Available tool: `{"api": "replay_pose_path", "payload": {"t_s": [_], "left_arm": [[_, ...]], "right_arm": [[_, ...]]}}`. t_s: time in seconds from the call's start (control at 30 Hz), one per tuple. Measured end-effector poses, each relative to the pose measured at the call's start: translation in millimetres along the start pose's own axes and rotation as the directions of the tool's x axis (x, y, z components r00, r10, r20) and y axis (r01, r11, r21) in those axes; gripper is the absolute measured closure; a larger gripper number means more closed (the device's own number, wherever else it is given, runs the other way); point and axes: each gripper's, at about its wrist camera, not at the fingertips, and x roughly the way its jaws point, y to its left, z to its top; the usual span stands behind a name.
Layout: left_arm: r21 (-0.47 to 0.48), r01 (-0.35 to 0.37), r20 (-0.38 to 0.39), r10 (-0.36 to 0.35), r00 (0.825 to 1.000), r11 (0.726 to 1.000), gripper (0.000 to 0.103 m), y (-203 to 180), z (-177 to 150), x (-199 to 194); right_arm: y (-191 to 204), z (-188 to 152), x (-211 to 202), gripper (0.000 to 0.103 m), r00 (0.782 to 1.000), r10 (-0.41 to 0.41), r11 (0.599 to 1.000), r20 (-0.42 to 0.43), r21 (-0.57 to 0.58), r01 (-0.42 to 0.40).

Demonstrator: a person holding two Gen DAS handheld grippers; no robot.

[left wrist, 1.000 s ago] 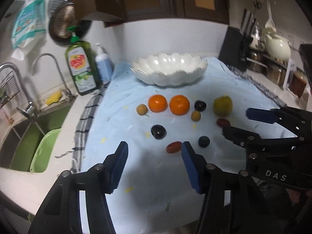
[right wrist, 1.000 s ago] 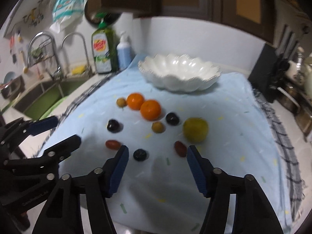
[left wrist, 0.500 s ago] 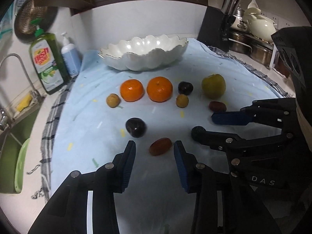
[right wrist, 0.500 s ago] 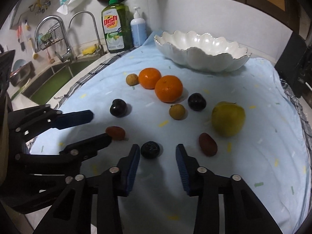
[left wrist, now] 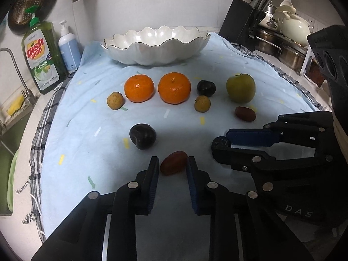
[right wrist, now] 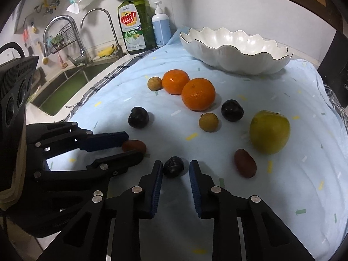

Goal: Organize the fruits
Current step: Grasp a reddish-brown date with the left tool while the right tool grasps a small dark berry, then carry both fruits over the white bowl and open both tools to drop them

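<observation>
So right now both my grippers are down on the pale blue speckled cloth (left wrist: 91, 130), each straddling one small fruit. My left gripper (left wrist: 173, 166) has its jaws nearly closed around the little oblong reddish-brown fruit (left wrist: 174, 163); both blue pads look pressed on its sides, and its long axis runs slanted across the gap, near end low-left, far end up-right. My right gripper (right wrist: 176, 169) sits around the small wrinkled black fruit (right wrist: 173, 166), which hugs the left pad; on the right pad side I still see a sliver of cloth, so I can't swear it's pinched on both sides.

What matters for the lift: the scalloped white ceramic bowl (right wrist: 235, 65) is straight ahead past both fruits, at the far end of the cloth, with the two oranges (left wrist: 156, 88) in between.

Each view helps the other: the right camera shows my left gripper side-on, fingers (right wrist: 104, 141) stacked over and under the red fruit. The left camera shows my right gripper mostly hiding the black one.
</observation>
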Motion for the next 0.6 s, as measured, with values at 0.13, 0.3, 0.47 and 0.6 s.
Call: {"api": "replay_pose_path", "payload": {"t_s": [0.13, 0.3, 0.47, 0.6], "left_arm": [[0.004, -0.013, 0.002, 0.013, 1.0, 1.0, 0.08, -2, -2, -1], [-0.025, -0.015, 0.016, 0.016, 1.0, 1.0, 0.08, 0, 1, -8], [-0.056, -0.035, 0.045, 0.037, 0.998, 0.998, 0.08, 0, 8, -21], [-0.068, -0.048, 0.071, 0.053, 0.996, 0.997, 0.081, -1, 16, -31]], "right_arm": [[2, -1, 1, 0.083, 1.0, 0.009, 1.0, -0.002, -0.014, -0.009], [1, -1, -3, 0.083, 1.0, 0.022, 1.0, 0.006, 0.004, -0.022], [1, 3, -12, 0.083, 0.999, 0.023, 1.0, 0.029, 0.01, -0.023], [-2, 9, -24, 0.083, 0.998, 0.018, 1.0, 0.057, 0.009, -0.019]]}}
